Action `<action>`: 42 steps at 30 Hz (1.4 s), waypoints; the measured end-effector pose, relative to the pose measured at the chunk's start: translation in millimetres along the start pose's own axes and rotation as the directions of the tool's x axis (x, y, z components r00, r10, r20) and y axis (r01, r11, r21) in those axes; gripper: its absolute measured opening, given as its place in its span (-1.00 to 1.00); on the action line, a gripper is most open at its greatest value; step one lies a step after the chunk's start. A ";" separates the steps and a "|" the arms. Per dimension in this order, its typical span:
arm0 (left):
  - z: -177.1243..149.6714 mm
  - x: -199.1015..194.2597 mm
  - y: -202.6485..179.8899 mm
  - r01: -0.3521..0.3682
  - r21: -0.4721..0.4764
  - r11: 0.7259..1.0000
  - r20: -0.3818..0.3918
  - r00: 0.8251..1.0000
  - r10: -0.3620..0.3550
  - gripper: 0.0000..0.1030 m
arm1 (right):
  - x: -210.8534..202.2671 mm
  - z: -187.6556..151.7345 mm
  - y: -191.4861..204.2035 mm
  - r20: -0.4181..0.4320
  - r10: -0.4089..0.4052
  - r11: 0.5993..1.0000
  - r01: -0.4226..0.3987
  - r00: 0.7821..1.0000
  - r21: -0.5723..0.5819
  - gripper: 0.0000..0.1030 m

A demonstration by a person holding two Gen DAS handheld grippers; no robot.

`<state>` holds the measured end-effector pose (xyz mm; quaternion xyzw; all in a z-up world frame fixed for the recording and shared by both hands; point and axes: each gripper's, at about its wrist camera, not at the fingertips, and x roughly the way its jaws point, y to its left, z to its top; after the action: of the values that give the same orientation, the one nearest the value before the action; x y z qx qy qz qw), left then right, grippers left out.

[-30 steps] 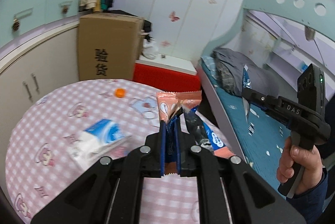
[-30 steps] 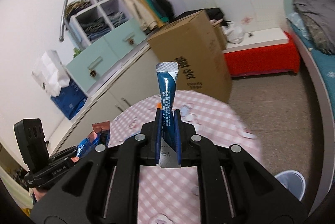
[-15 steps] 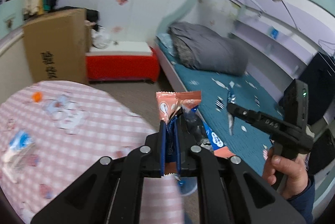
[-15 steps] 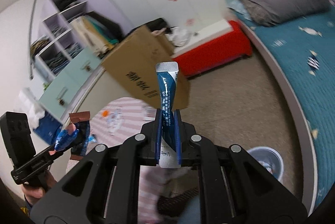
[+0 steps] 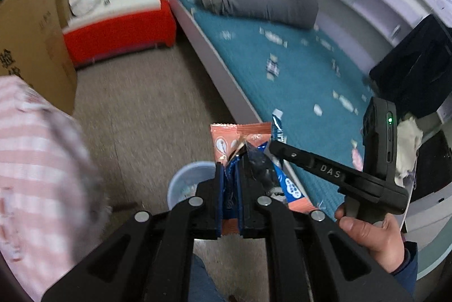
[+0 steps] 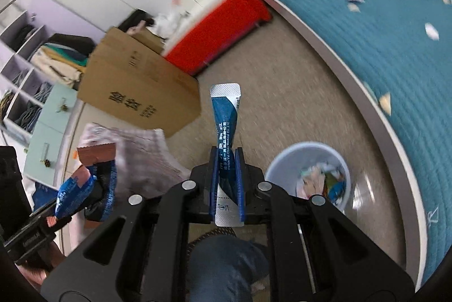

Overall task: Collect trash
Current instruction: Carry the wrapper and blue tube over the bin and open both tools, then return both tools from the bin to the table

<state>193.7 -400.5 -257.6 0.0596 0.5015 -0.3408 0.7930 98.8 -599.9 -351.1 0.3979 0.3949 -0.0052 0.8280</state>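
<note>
Both hands have swung off the pink checked table [image 5: 36, 160] toward the floor [image 5: 147, 104]. Left gripper [image 5: 230, 183] pinches the orange wrapper [image 5: 226, 143], right gripper [image 6: 227, 169] the blue sachet [image 6: 226, 115], above the pale blue bin [image 6: 308, 160] beside the teal bed [image 5: 296, 70], with a cardboard box [image 6: 135, 93] behind.

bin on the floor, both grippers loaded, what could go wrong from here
1. The small bin sits close to the bed edge and already holds trash; light wrappers released from above could drift onto the floor.
2. The left gripper pinches several crumpled wrappers at once; one may cling to the fingers.
3. The right gripper and its blue sachet are not yet above the bin.
</note>
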 end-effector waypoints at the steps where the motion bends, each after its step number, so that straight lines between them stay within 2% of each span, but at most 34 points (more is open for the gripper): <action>1: -0.2 16.3 -1.3 -0.005 0.002 1.000 -0.032 0.999 0.005 -0.85 | 7.2 -1.7 -8.1 -0.016 -0.006 1.000 0.006 1.000 0.014 -0.78; 7: -3.1 84.9 5.1 -0.042 -0.009 0.999 -0.181 0.983 0.040 -0.85 | 45.8 -9.3 -37.7 -0.095 -0.024 0.997 0.031 0.995 0.072 -0.78; 16: -9.7 149.8 10.4 -0.065 -0.023 0.998 -0.317 0.947 0.054 -0.81 | 92.7 -16.4 -72.5 -0.206 -0.053 0.987 0.083 0.977 0.139 -0.72; 17: -9.6 155.6 13.4 -0.073 -0.019 0.997 -0.324 0.944 0.063 -0.75 | 95.7 -16.6 -74.7 -0.212 -0.056 0.986 0.087 0.976 0.143 -0.72; 19: -9.9 162.3 14.5 -0.080 -0.019 0.997 -0.339 0.938 0.069 -0.31 | 104.0 -18.4 -81.4 -0.234 -0.063 0.982 0.102 0.970 0.157 -0.72; 21: -12.3 169.8 17.9 -0.084 -0.026 0.996 -0.360 0.930 0.069 -0.17 | 112.3 -20.5 -88.7 -0.264 -0.064 0.977 0.114 0.962 0.178 -0.52; 23: -14.6 174.1 19.3 -0.102 -0.022 0.995 -0.379 0.921 0.087 0.02 | 115.7 -22.6 -97.1 -0.273 -0.067 0.972 0.124 0.960 0.198 0.21; 25: -15.5 176.2 20.1 -0.123 -0.028 0.992 -0.376 0.921 0.104 0.37 | 113.4 -23.1 -101.6 -0.264 -0.073 0.969 0.132 0.962 0.211 0.25; 27: -14.6 175.8 21.2 -0.143 -0.032 0.989 -0.373 0.920 0.121 0.49 | 109.6 -23.7 -104.8 -0.260 -0.088 0.964 0.148 0.961 0.221 0.43; 28: -14.4 175.8 20.6 -0.145 -0.032 0.989 -0.376 0.919 0.122 0.52 | 107.0 -23.9 -105.5 -0.255 -0.103 0.962 0.161 0.961 0.220 0.60; 31: -14.6 174.2 15.9 -0.158 -0.006 0.987 -0.379 0.914 0.144 0.56 | 96.4 -22.9 -103.8 -0.235 -0.122 0.959 0.176 0.964 0.224 0.83; 33: -13.8 169.7 13.1 -0.163 0.003 0.987 -0.368 0.917 0.152 0.56 | 87.8 -21.7 -100.7 -0.219 -0.143 0.958 0.191 0.965 0.214 0.88; 42: 9.9 100.4 -13.1 -0.131 0.023 0.991 -0.210 0.969 0.133 0.60 | 34.7 -9.8 -62.5 -0.101 -0.179 0.964 0.195 0.979 0.179 0.88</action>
<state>219.9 -463.0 -333.5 0.1322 0.5761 -0.2811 0.7560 96.1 -625.5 -418.5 0.4351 0.4631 -0.1041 0.7651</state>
